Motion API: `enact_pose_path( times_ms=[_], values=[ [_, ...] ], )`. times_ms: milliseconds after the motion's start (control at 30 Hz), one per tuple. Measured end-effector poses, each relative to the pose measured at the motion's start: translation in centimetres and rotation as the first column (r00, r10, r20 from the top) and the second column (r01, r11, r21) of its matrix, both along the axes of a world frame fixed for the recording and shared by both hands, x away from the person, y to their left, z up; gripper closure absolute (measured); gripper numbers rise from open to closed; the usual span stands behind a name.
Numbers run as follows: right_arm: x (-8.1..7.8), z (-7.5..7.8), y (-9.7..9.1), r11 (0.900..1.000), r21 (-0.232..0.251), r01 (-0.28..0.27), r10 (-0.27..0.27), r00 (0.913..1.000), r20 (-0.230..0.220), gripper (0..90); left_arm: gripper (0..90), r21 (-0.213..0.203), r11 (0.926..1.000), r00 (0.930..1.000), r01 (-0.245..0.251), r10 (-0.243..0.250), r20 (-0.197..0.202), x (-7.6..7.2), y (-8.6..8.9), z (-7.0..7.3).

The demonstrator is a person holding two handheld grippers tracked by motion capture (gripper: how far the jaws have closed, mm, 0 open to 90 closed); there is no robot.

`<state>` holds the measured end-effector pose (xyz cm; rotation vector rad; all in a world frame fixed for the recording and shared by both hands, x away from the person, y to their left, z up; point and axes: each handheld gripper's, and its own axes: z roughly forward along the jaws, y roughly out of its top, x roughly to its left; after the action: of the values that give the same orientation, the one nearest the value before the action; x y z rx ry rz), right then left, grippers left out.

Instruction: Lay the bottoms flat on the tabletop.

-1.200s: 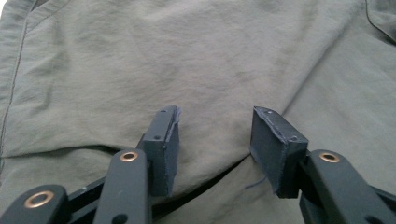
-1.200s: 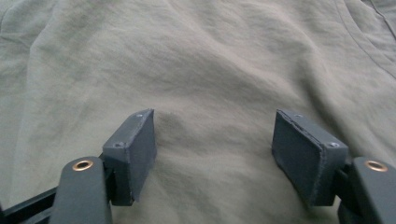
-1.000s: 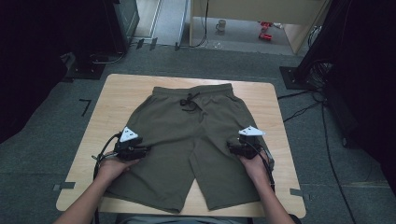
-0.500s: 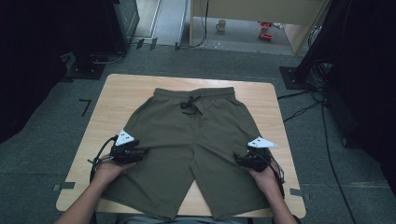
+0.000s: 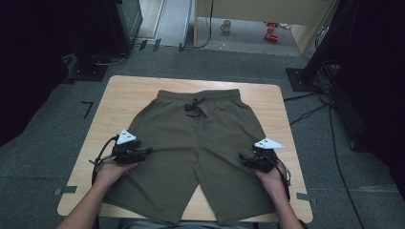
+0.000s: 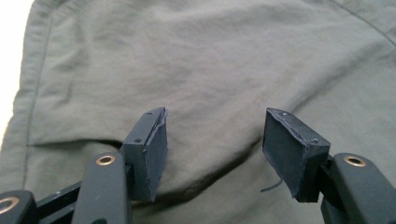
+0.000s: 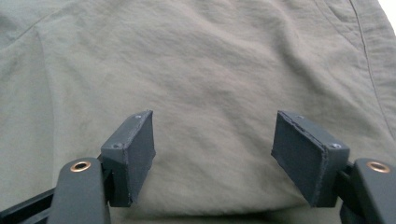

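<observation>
Both grippers drawn back; shorts [image 5: 200,143] flat on table [image 5: 124,95].

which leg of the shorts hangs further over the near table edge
The leg under the left gripper of the olive shorts: its hem reaches past the table edge; the other leg's hem stops about at it.

There are no words or numbers to read here. The shorts [image 5: 200,143] have no label or brand.

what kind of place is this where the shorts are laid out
Probably a lab or workshop set up for recording, not a home: a bare wooden table on grey carpet, loose cables across the floor, dark equipment stands around it.
</observation>
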<state>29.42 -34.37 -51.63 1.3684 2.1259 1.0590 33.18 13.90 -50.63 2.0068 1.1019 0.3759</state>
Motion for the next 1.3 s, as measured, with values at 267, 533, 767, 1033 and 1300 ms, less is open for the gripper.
enact_pose_path(
  times_ms=[267,533,767,1033,1300],
  values=[
    [1.2,0.9,-0.4,0.9997,0.004,-0.025,0.025,0.9996,-0.012,29.2,40.9,-0.009,0.9999,0.9997,-0.01,0.01,-0.022,0.8,0.5,0.6],
    [2.3,1.6,-0.9,0.9992,-0.006,-0.041,0.041,0.9991,-0.015,29.2,41.4,0.005,0.9997,0.9996,-0.024,0.024,0.016,1.9,1.4,1.1],
    [3.3,2.2,-2.3,0.9997,-0.004,-0.022,0.022,0.9997,-0.004,31.6,41.1,0.013,0.9994,0.9989,-0.033,0.033,0.032,3.2,2.5,1.9],
    [4.5,2.3,-4.6,0.9997,-0.023,0.01,-0.01,0.9999,0.007,36.0,41.6,0.024,0.9959,0.996,-0.087,0.086,0.021,5.2,5.0,1.8],
    [5.0,2.3,-7.0,0.9976,-0.033,0.06,-0.059,0.9977,0.032,40.2,42.0,0.041,0.9907,0.9912,-0.129,0.128,0.033,6.3,7.0,1.6]
  ],
)
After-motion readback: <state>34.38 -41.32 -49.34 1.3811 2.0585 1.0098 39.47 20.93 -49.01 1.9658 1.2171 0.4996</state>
